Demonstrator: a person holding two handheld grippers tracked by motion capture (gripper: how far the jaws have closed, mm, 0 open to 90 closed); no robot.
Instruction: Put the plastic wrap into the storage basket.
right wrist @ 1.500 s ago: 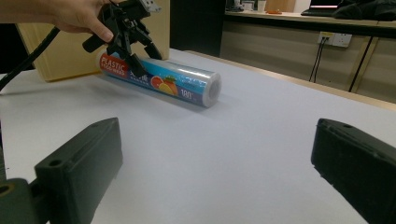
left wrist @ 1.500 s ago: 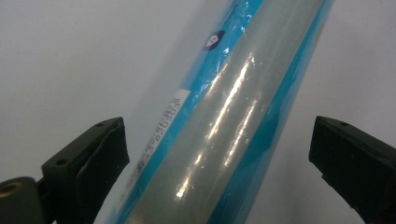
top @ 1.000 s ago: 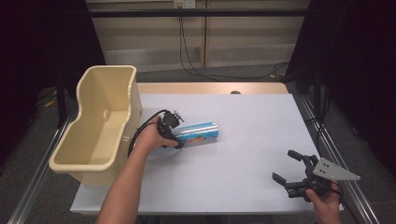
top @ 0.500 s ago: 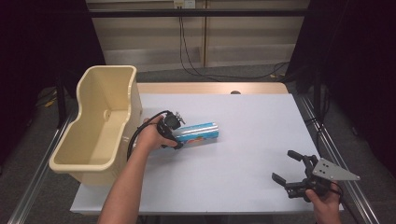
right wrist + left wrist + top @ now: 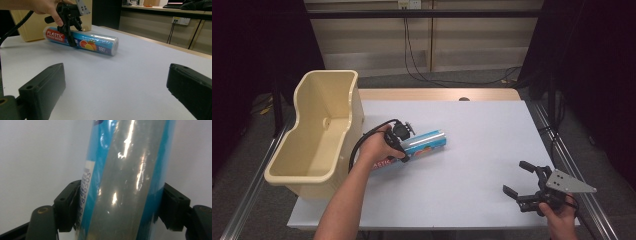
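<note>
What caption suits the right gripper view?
Left tool shut on the blue plastic wrap roll lying on the white table; right tool's open jaws in foreground.

White table point(image 5: 472, 150): cream bin point(image 5: 319, 135) at left edge, blue plastic-wrap roll point(image 5: 424, 144) just beside it, lying flat.

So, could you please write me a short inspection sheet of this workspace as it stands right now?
Surface: pale grey table top, bare apart from the job's things.
Job's things: blue roll of plastic food wrap lying flat; beige tub at the table's left edge, nothing seen inside.
Clutter: nothing seen.
Grippers: left gripper has just been closing, pads now on both sides of the roll; right gripper open, held over the near right corner, nothing between its jaws.
Cables: black cable loops from the left gripper; more hang on the back wall.
Surroundings: dark curtains, wall sockets.
</note>
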